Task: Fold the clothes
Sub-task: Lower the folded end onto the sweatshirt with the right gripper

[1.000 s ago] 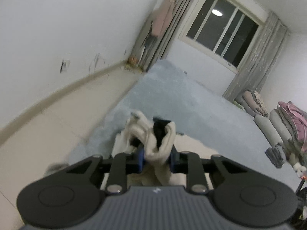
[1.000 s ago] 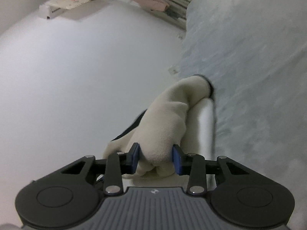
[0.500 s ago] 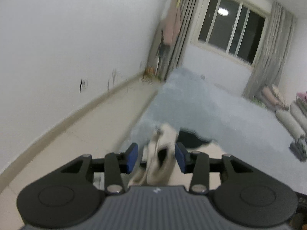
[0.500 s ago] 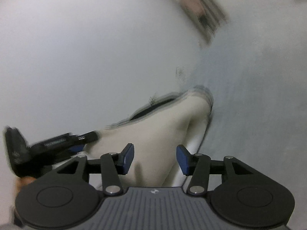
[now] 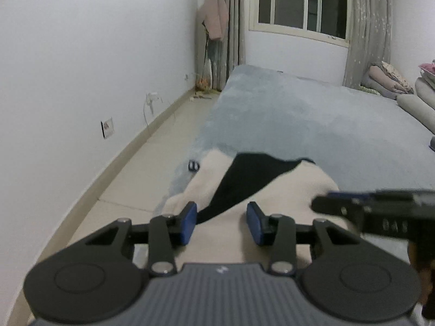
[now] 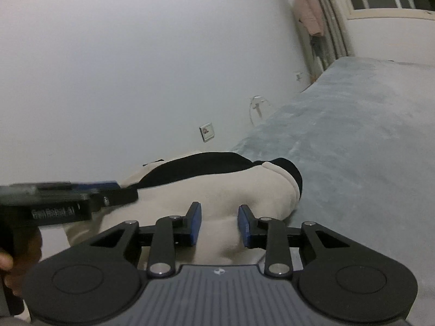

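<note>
Grey bedspread (image 5: 312, 114) (pillows (image 5: 407, 103) beyond)

left gripper (image 5: 220, 221) | right gripper (image 6: 219, 224) | both released garment (image 5: 272, 190) | now flat

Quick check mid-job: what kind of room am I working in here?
Most likely a home bedroom: a wide bed under a grey-blue plush blanket, stacked folded quilts and pillows beside it, and a grey-curtained window on the far wall.
</note>
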`<state>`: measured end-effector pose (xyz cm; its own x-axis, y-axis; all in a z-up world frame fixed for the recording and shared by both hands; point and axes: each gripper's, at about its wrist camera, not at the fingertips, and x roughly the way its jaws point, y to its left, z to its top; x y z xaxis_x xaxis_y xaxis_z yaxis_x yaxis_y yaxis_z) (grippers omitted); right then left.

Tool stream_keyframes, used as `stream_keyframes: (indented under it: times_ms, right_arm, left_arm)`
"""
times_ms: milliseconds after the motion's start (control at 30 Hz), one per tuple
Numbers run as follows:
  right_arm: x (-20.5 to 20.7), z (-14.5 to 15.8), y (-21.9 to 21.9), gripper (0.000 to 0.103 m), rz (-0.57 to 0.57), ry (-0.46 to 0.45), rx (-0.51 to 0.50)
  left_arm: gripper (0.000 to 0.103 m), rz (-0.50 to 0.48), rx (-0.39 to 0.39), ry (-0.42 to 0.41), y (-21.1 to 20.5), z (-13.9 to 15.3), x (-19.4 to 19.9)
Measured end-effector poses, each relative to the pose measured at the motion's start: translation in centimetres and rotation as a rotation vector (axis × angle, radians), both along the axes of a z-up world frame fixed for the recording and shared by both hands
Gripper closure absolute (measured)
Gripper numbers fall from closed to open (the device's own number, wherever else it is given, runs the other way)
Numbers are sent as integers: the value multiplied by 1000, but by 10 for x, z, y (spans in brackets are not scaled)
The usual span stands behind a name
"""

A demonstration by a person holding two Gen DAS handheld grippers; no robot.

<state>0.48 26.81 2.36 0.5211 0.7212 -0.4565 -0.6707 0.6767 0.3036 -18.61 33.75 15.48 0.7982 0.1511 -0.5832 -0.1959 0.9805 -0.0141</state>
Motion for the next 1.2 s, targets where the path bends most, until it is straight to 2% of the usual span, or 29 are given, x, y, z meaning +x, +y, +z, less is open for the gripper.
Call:
stream_keyframes:
  times_ms: [167, 567, 800, 1000, 1200]
  right_arm:
    - [12, -11, 4, 74, -2, 71, -22]
    - [22, -10, 7, 77, 35, 71, -75]
    - [37, -7, -1, 79, 53, 94, 8]
    - [45, -2, 7, 77, 10, 53, 13]
    - [59, -5, 32, 75, 2, 63, -94]
  left_arm:
    - [66, -6, -17, 15, 3, -10, -2]
    - [66, 6, 5, 19, -7, -13, 4]
    - [66, 7, -6, 13, -8, -15, 2]
    - [66, 7, -6, 10, -9, -14, 0]
    - [66, 8, 5, 9, -12, -13, 2]
